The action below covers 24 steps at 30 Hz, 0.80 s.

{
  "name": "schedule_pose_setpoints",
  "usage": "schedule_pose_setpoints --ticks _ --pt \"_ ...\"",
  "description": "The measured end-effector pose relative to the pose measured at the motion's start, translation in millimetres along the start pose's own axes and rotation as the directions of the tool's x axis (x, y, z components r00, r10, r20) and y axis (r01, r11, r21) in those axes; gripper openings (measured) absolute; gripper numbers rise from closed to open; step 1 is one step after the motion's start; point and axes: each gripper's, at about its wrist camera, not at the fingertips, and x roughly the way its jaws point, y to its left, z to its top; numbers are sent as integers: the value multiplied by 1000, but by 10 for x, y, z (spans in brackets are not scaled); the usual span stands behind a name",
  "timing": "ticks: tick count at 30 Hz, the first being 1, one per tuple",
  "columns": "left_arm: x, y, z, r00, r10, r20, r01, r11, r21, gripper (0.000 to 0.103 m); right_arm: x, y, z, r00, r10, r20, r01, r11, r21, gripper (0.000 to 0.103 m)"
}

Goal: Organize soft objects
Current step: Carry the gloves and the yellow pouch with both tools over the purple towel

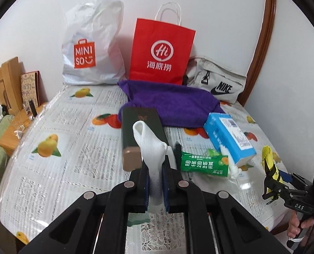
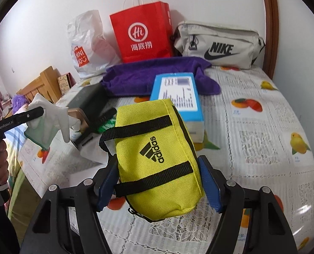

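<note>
A white glove (image 1: pixel 150 148) hangs limp from my left gripper (image 1: pixel 156 169), which is shut on it above the table; the same glove (image 2: pixel 49 110) shows at the left of the right wrist view. My right gripper (image 2: pixel 157 165) is shut on a yellow Adidas pouch (image 2: pixel 157 148) with black straps, its blue pads pressing both sides. From the left wrist view the pouch (image 1: pixel 267 156) is a yellow sliver at the far right. A purple towel (image 1: pixel 174 103) lies crumpled at the back, beside a grey Nike bag (image 1: pixel 218 80).
The table (image 1: pixel 61 148) wears a fruit-print cloth. On it lie a dark box (image 1: pixel 142 122), a blue tissue box (image 1: pixel 227 135) and a green tissue pack (image 1: pixel 203 163). A red paper bag (image 1: pixel 159 50) and a white Miniso bag (image 1: pixel 91 48) stand against the wall.
</note>
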Motion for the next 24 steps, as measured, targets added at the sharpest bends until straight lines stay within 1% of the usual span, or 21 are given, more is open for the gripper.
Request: schedule_pose_setpoints --ticks 7,14,24 --pt "-125 13 151 1000 7 28 -7 1000 -12 10 -98 48 185 1000 1 26 -1 1000 -7 71" --pt "-117 9 299 999 5 35 -5 1000 -17 10 -148 34 421 999 -5 50 6 1000 -6 71" --pt "23 -6 550 999 27 28 -27 1000 -11 10 42 -3 801 998 -8 61 9 1000 -10 71"
